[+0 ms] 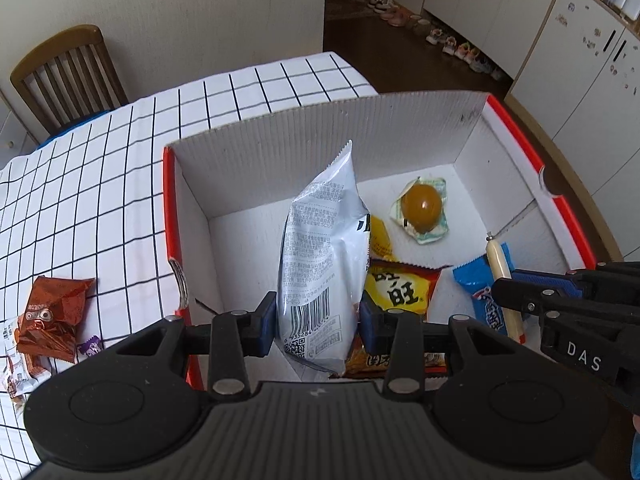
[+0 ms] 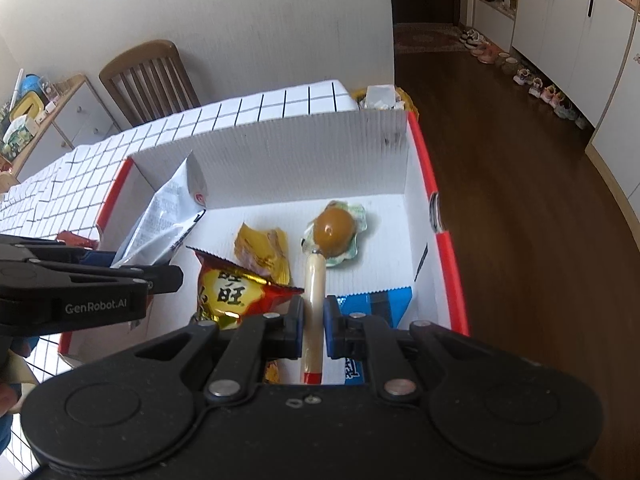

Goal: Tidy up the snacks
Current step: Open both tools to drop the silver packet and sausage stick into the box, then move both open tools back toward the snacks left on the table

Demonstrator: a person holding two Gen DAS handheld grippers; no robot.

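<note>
Over the white cardboard box (image 1: 420,128) with its red rim, we hold the left gripper (image 1: 318,320) clamped on a white snack bag (image 1: 320,248), which stands upright above the box floor with its barcode facing the camera. Our right gripper (image 2: 313,326) is pinched tight on a thin sausage stick (image 2: 314,292), its metal-clipped tip pointing toward the far wall of the box.

Below them on the box floor lie a red-and-yellow snack packet (image 2: 232,292), a crumpled yellow wrapper (image 2: 264,248) just behind it, a packaged brown egg (image 2: 335,229) near the far right corner, and a blue packet (image 2: 376,300) under the right gripper's fingers.

The box sits on a table with a white, black-gridded cloth (image 1: 100,168). Left of the box, on the cloth, we see a brown foil snack pack (image 1: 52,316) still outside, with a small purple wrapper (image 1: 91,346) just beside it. A wooden chair (image 1: 68,72) stands at the table's far side.
</note>
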